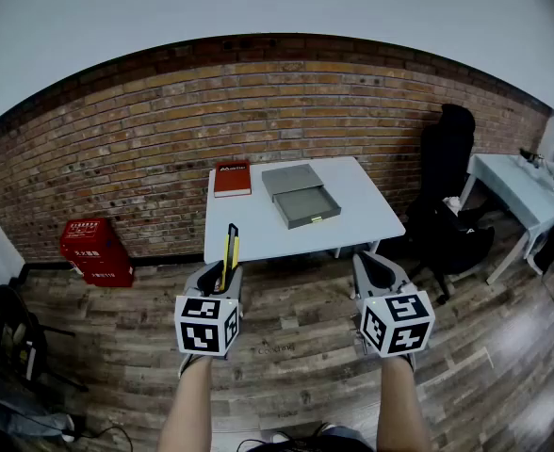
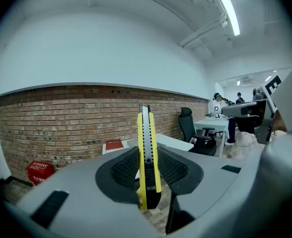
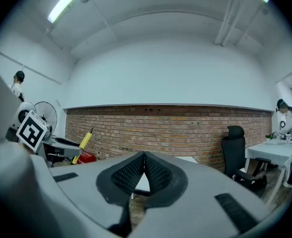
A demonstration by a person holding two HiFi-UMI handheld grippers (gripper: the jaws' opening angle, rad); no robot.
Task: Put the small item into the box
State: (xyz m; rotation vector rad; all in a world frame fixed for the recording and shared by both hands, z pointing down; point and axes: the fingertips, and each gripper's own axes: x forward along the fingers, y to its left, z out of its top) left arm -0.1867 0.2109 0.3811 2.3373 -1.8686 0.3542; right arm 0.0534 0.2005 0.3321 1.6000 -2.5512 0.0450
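Observation:
A yellow utility knife (image 1: 230, 246) stands upright between the jaws of my left gripper (image 1: 222, 273), which is shut on it; in the left gripper view the knife (image 2: 148, 157) is pinched between the black pads (image 2: 123, 168). My right gripper (image 1: 371, 269) is level with the left one and holds nothing; in the right gripper view its pads (image 3: 132, 172) meet at the tips. Both grippers hang over the wood floor, short of the white table (image 1: 352, 217). On that table lies an open grey box (image 1: 307, 206) with its lid (image 1: 292, 178) behind it.
A red book (image 1: 232, 178) lies on the table's far left corner. A red crate (image 1: 90, 248) stands by the brick wall at the left. A black office chair (image 1: 447, 177) and a second white table (image 1: 517, 191) stand at the right.

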